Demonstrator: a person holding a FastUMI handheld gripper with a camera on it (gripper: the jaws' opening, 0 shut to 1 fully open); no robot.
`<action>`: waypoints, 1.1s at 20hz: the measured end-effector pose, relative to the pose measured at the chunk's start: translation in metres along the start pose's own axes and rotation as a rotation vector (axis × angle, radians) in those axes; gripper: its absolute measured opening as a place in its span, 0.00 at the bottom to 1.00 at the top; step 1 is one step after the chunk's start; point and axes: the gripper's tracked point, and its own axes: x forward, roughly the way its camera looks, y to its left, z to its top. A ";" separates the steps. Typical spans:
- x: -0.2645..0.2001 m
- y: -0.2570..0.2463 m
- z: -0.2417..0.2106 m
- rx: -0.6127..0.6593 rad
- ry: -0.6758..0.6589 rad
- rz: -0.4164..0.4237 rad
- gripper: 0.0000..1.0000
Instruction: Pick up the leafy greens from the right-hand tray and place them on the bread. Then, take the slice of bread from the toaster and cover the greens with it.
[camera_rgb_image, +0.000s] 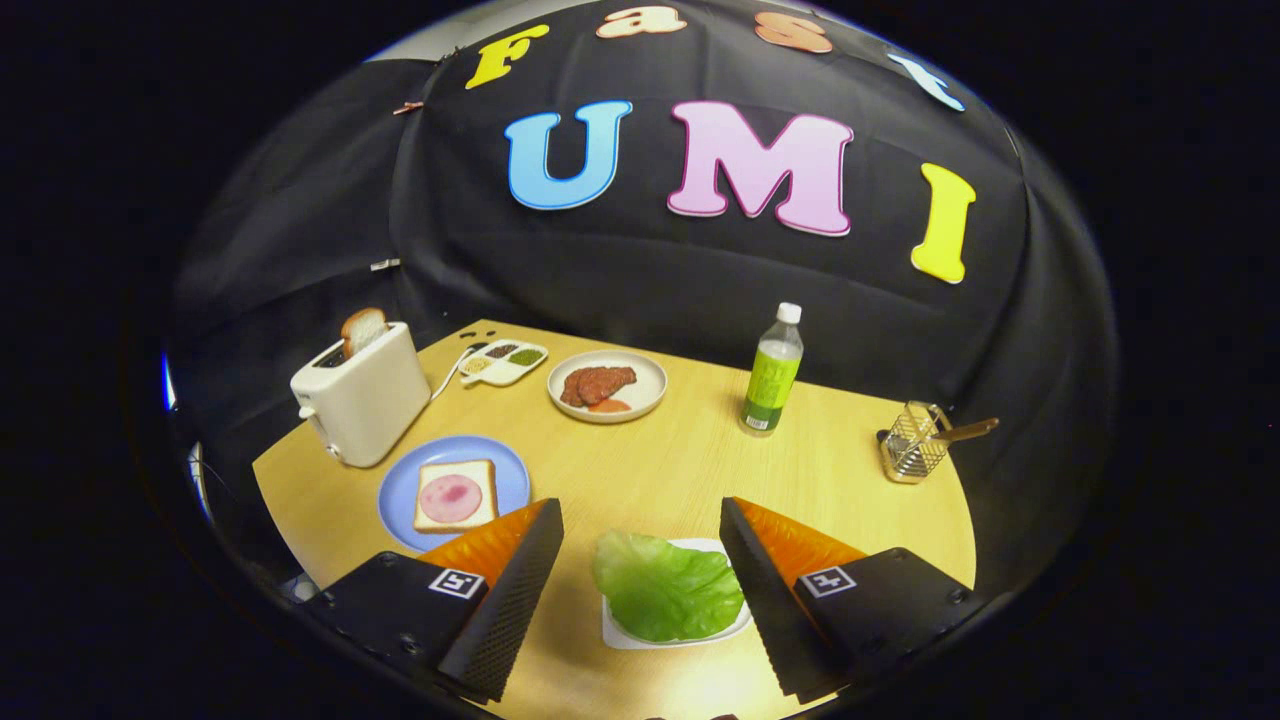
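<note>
The gripper (640, 520) hangs wide open over the desk (650, 460), and the leafy greens (665, 592) lie on their white tray (615, 632) right between its fingers, untouched. Off to the left, the bread (455, 495) waits on a blue plate (395, 490); beyond it the toaster (362, 400) holds the second slice (363, 328) upright.
</note>
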 end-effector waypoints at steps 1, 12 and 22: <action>0.007 -0.003 -0.008 -0.009 0.014 0.014 0.98; 0.066 -0.017 -0.111 -0.167 0.202 0.131 0.98; 0.080 -0.014 -0.145 -0.112 0.322 0.170 0.70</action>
